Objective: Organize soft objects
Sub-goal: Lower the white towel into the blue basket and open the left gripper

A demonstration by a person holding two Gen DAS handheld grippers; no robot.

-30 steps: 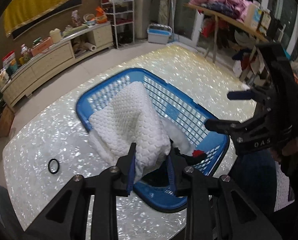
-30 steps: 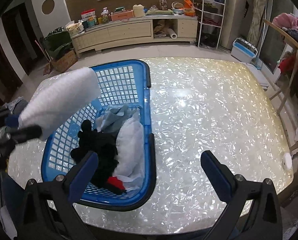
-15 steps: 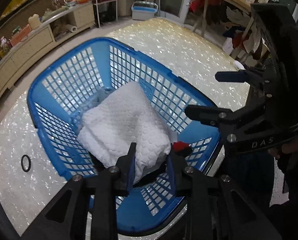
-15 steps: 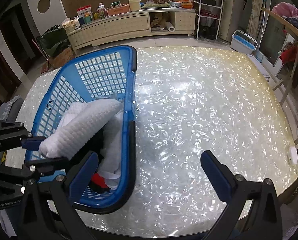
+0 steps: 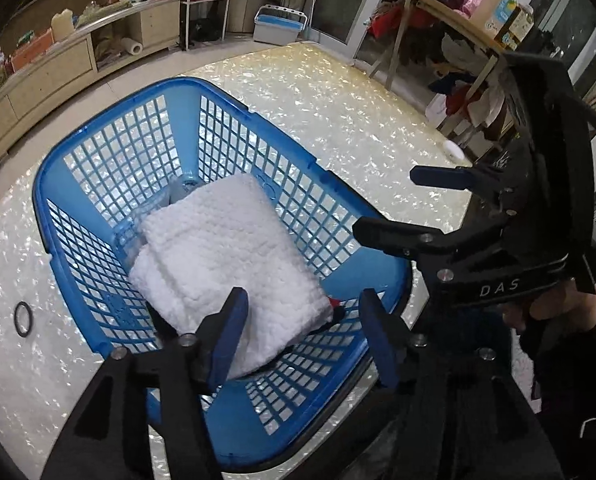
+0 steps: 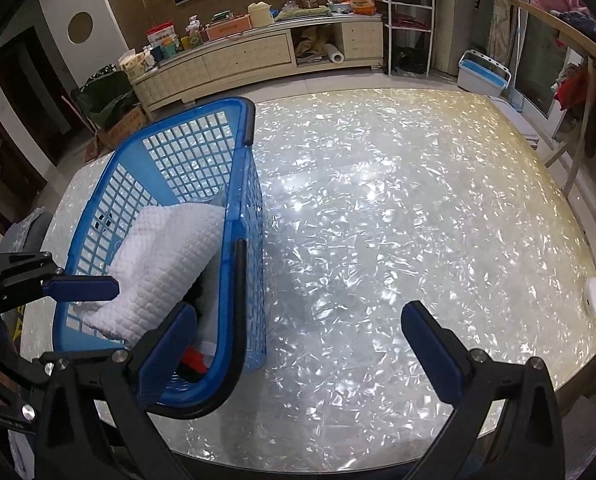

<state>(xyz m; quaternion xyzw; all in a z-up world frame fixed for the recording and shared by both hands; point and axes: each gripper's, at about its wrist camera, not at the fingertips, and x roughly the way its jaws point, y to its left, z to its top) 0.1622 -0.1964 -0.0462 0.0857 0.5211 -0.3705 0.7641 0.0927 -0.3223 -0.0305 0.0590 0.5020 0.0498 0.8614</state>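
Observation:
A folded white quilted cloth (image 5: 226,256) lies in the blue plastic basket (image 5: 110,168) on top of other laundry. My left gripper (image 5: 303,336) is open just above the cloth's near end, with nothing between its fingers. In the right wrist view the cloth (image 6: 166,264) shows inside the basket (image 6: 234,208), with a red and black item (image 6: 196,360) under it. My right gripper (image 6: 301,348) is open and empty over the table, right of the basket; it also shows in the left wrist view (image 5: 401,208).
The basket stands on a shiny pearl-patterned table (image 6: 377,208). A black ring (image 5: 22,313) lies on the table left of the basket. A small white round object (image 6: 593,296) sits near the right edge. Cabinets and shelves stand behind.
My left gripper lowered the white cloth into the basket, then opened and let it go. The cloth now rests flat there. My right gripper stayed open.

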